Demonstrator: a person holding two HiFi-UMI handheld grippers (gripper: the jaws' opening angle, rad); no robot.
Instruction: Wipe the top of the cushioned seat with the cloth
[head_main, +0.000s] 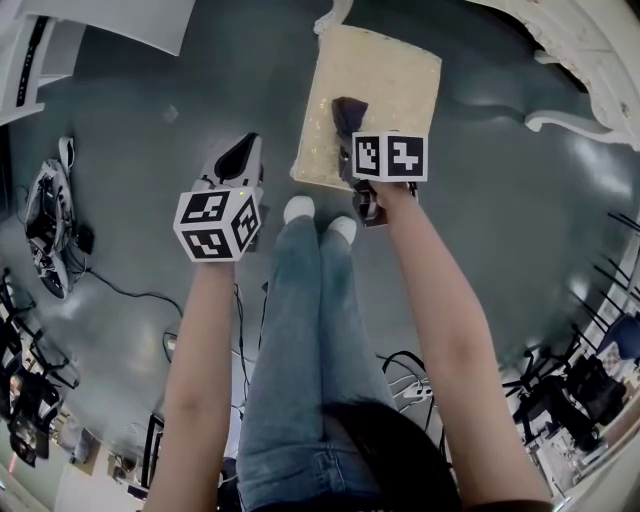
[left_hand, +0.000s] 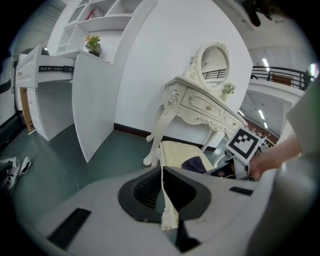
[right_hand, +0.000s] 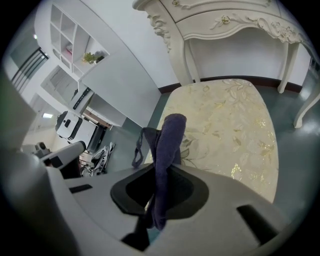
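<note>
The right gripper (right_hand: 159, 192) pinched a dark purple cloth (right_hand: 169, 142) over the cream cushioned seat (right_hand: 230, 125). The left gripper (left_hand: 162, 192) was closed, empty.

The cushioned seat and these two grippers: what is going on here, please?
A person holds a gripper in each hand. The right gripper is shut on a dark cloth, held over the near edge of the cream cushioned seat. The left gripper is shut and empty, off to the seat's side above the floor.
</note>
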